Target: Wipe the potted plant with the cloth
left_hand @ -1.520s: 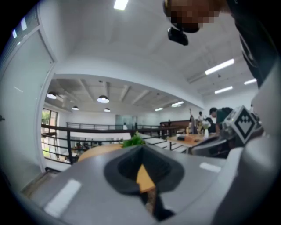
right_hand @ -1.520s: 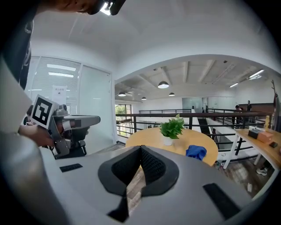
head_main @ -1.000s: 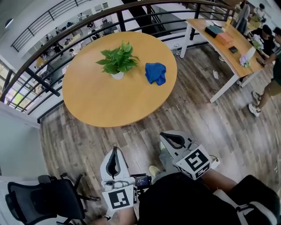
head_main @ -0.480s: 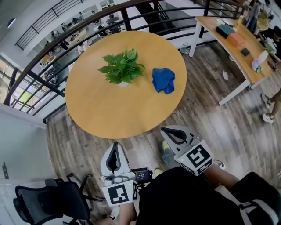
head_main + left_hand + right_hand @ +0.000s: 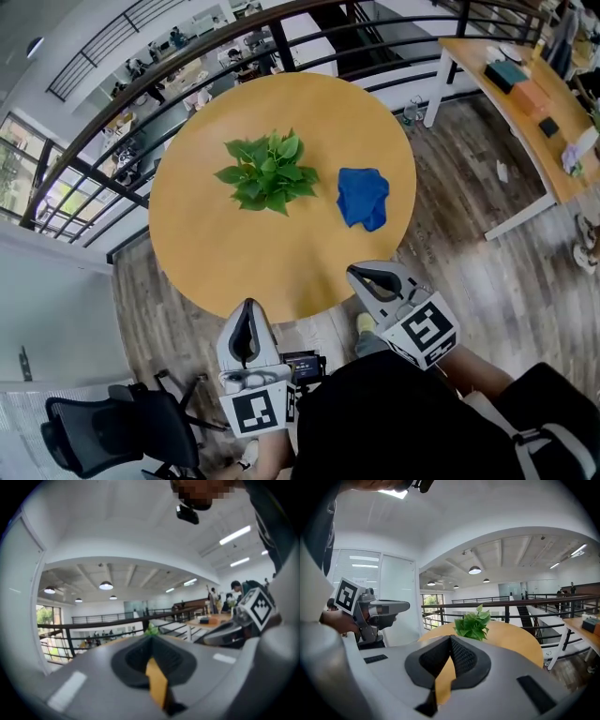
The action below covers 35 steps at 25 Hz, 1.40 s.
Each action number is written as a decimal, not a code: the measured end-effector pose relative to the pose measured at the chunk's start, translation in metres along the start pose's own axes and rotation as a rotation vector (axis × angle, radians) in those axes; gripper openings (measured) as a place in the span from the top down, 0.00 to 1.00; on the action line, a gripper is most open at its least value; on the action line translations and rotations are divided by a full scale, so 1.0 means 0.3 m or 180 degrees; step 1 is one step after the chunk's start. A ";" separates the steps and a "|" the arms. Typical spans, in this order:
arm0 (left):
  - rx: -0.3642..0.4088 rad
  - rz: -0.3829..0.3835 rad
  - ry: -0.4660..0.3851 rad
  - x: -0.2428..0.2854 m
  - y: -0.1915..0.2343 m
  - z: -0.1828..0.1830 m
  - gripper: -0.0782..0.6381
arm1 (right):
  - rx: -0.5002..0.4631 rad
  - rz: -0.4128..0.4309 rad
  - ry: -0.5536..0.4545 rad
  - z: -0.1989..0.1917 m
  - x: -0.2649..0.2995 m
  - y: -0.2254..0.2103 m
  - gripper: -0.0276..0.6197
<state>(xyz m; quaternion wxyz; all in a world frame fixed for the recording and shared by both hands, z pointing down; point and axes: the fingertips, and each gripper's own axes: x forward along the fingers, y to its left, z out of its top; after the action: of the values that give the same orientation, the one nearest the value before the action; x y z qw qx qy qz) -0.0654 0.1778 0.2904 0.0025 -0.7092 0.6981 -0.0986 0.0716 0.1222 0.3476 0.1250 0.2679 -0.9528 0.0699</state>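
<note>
sitting near the middle of the round desk [image 5: 234, 253], the potted plant [image 5: 270, 174] is upright w/ the blue cloth [image 5: 363, 197] crumpled just beside it on the right, not touching. neither gripper holds anything, so this reads as the reach-in stage, wipe not yet begun. left gripper [image 5: 247, 309] and right gripper [image 5: 358, 275] both hang at the near desk edge, well short of cloth & plant, each w/ jaws pressed together and nothing between. next move prob needs the right gripper to open wide, go fwd over the cloth and pinch a fold; left could steady the plant.
</note>
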 end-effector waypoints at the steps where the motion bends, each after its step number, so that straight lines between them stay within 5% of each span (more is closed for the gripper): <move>1: 0.0003 0.0020 0.0000 0.017 -0.002 0.005 0.89 | -0.0007 0.0023 -0.0006 0.003 0.011 -0.016 0.94; 19: 0.0067 0.0268 0.0019 0.166 0.153 0.017 0.89 | -0.0068 0.0210 0.0006 0.058 0.234 -0.090 0.94; 35: 0.0024 -0.0035 -0.0073 0.367 0.350 0.030 0.89 | -0.0142 -0.0047 0.0069 0.147 0.440 -0.119 0.94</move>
<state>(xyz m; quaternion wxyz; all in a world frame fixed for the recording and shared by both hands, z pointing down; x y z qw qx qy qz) -0.1674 0.0649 0.2817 0.0127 -0.7141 0.6937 -0.0931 -0.0273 0.0181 0.3439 0.1418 0.2713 -0.9507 0.0506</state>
